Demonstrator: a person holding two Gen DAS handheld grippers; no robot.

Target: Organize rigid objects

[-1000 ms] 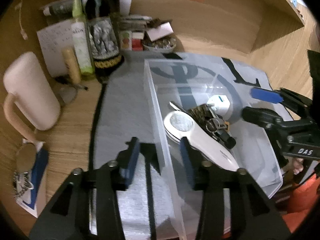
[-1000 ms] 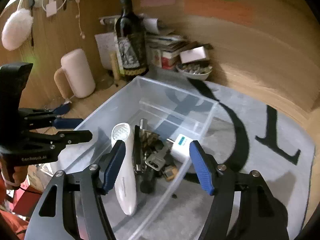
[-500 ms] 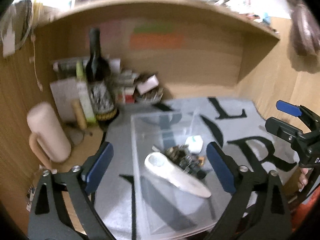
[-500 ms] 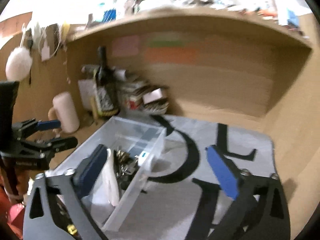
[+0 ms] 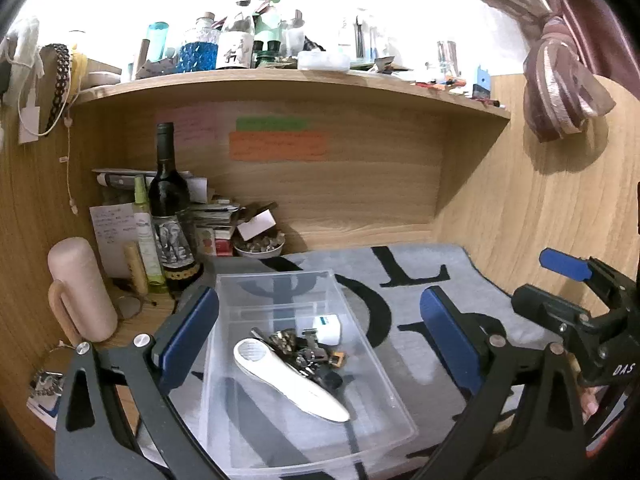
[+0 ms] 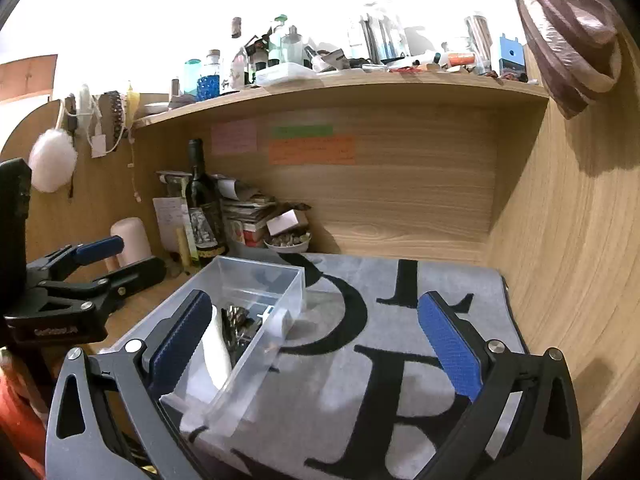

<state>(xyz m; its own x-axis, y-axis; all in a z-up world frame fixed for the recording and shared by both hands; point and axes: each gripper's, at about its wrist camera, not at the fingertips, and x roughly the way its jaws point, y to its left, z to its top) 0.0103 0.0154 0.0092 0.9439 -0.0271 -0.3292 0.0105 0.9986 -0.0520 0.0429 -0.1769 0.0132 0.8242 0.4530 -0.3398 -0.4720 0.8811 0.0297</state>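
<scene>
Two hand-held tools are hovering over a wooden bench where a clear plastic bin is sitting on a grey mat with black lettering. The left tool is opening, its blue pads standing wide apart with nothing between them but the view down onto the bin. The right tool is gaping just as wide and gripping nothing, the bin lying under and beside its left pad. Inside the bin a long white handheld device is lying with its long axis running diagonally, its round head toward the far left and its tapered end toward the near right; a bunch of keys and a small white charger are resting just behind it, the keys touching its side. The bin is lying ahead of and below the left tool, nearly centred between its pads, whereas it is sitting off to the left of the right tool, so the left hand appears the better placed for any further reach into it. A dark wine bottle and a pink mug are standing apart from the bin at the back left, seemingly outside the sorting.
</scene>
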